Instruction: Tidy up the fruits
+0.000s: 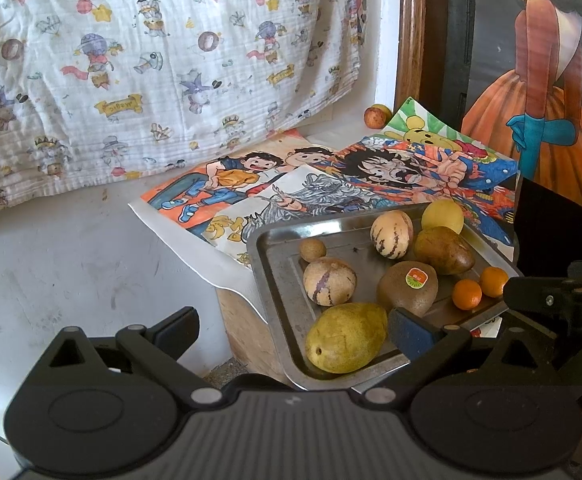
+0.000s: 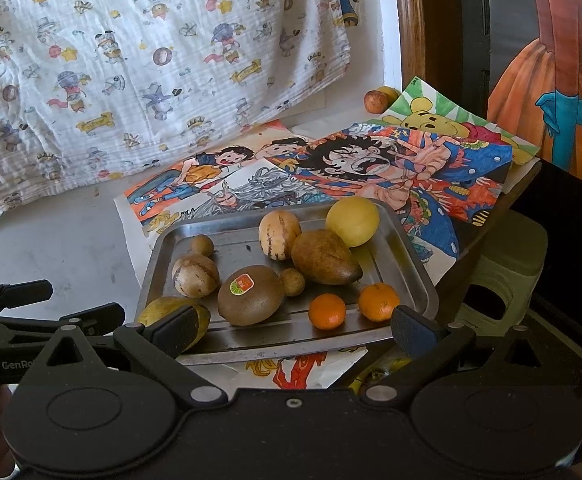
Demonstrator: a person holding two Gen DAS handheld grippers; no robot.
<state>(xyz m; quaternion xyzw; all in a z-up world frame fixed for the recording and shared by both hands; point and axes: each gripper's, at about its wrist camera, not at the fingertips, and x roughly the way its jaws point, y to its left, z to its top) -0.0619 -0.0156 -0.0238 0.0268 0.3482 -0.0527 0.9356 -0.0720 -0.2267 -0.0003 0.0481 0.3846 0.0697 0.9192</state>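
Both wrist cameras look forward and slightly down along wide-spread jaws at a metal tray (image 1: 275, 280) of fruit. In the left view the tray lies ahead and toward the right finger; in the right view the tray (image 2: 407, 240) sits centred beyond the jaws. Both share the tray, drawings (image 2: 431, 168) and patterned cloth (image 1: 151, 60).

A steel tray (image 2: 411, 256) holds the fruit. At its middle lies a brown kiwi (image 2: 250, 295) with a sticker. Two small oranges (image 2: 327, 311) sit apart toward its near right corner, a brown pear (image 2: 325, 257) and a yellow round fruit (image 2: 352, 221) toward the far right, two striped melons (image 2: 195, 275) left and behind, a green pear (image 1: 345, 338) at the near left corner
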